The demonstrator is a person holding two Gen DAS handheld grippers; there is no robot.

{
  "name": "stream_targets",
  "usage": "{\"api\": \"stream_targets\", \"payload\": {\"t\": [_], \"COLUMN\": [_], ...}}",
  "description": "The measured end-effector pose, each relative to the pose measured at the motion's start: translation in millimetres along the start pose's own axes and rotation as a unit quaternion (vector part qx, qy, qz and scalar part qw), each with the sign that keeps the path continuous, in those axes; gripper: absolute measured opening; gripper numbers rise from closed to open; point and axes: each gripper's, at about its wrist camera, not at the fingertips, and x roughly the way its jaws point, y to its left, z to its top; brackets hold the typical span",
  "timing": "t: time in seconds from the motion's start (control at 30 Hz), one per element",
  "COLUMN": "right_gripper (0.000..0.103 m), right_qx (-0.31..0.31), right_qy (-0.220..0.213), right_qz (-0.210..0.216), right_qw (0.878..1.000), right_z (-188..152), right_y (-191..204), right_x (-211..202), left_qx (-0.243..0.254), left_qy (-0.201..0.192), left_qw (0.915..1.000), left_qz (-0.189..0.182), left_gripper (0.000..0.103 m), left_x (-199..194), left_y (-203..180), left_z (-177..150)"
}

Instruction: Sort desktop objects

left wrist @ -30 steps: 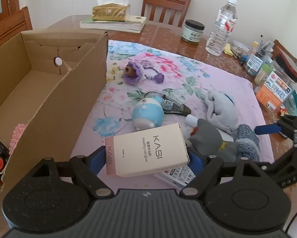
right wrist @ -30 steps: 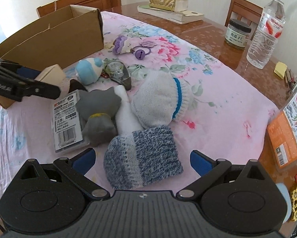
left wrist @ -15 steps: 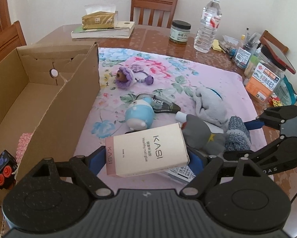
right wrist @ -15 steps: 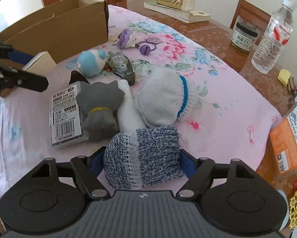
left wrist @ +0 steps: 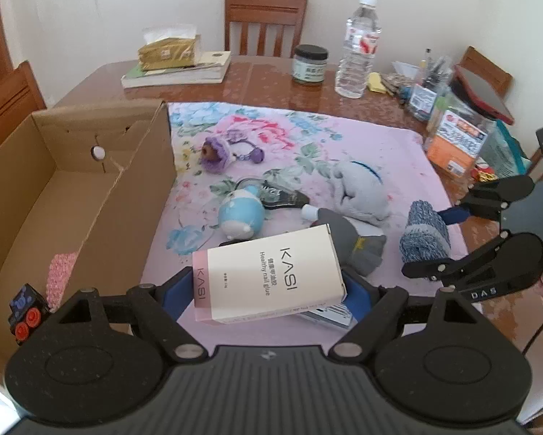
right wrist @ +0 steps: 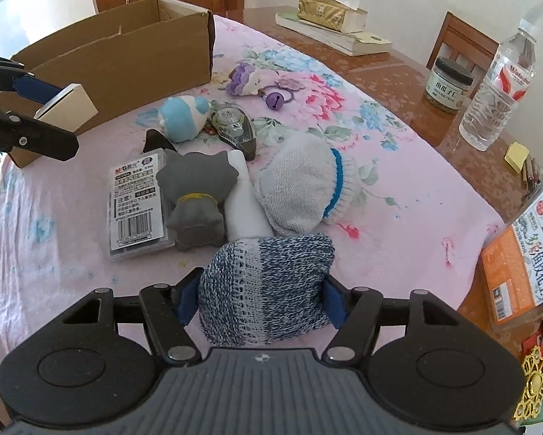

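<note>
**Both grippers loaded over the pink cloth**

The left gripper [left wrist: 269, 290] is clamped on a white carton [left wrist: 271, 277], a crisp rectangular box with a pale pink edge and KASI printed on it. Its blue pads press both short ends, and the carton sits tilted, up off the cloth, beside the open cardboard box [left wrist: 72, 195]. That box is plain corrugated brown, with a speckled pink sponge [left wrist: 59, 275] lying inside.

The right gripper [right wrist: 260, 299] has a rolled blue-and-white knit sock [right wrist: 267, 286] between its blue pads. The jaws are closing, the pads already pressing its chunky marled weave from both sides.

Still on the floral pink cloth [right wrist: 398, 181]:
- a soft off-white knit sock [right wrist: 307, 185] with a blue stripe, bundled up, just beyond the blue one
- a grey rubbery cat figure [right wrist: 195, 192] with a yellow collar, touching a smooth white tube [right wrist: 246, 206]
- a flat clear plastic case [right wrist: 135, 203] with a barcode label, right beside the cat
- a rounded blue-and-white toy [right wrist: 182, 117] and a teardrop-shaped tape dispenser [right wrist: 235, 128]
- a fuzzy purple plush keyring [right wrist: 246, 79] nearer the cardboard box

On the glossy brown table [left wrist: 264, 76] further back stand a ribbed clear water bottle [left wrist: 358, 47] and a dark-lidded jar [left wrist: 310, 63].
</note>
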Motion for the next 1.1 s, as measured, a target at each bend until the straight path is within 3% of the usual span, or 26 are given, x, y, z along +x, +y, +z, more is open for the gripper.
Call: {"api": "stream_targets", "payload": {"t": [0.27, 0.67, 1.1], "right_gripper": [0.071, 0.071, 0.071], "right_qx": [0.002, 0.012, -0.011], "right_qy": [0.001, -0.008, -0.014], "right_qz": [-0.025, -0.053, -0.067], "right_qw": [1.0, 0.998, 0.998], "right_z": [3.6, 19.0, 43.8], "right_y": [9.4, 32.1, 65.9], "right_x": [-21.6, -46.4, -58.1], "left_qx": [0.053, 0.09, 0.088], "left_qy": [-0.013, -0.028, -0.043], "left_qw": [0.9978, 0.9934, 0.9924], "left_qz": [-0.037, -0.066, -0.074], "left_gripper": [0.084, 0.084, 0.084], "left_x": [-18.5, -47.4, -67.9], "left_y": [-1.8, 12.8, 44.7], "left_z": [6.9, 14.2, 15.1]}}
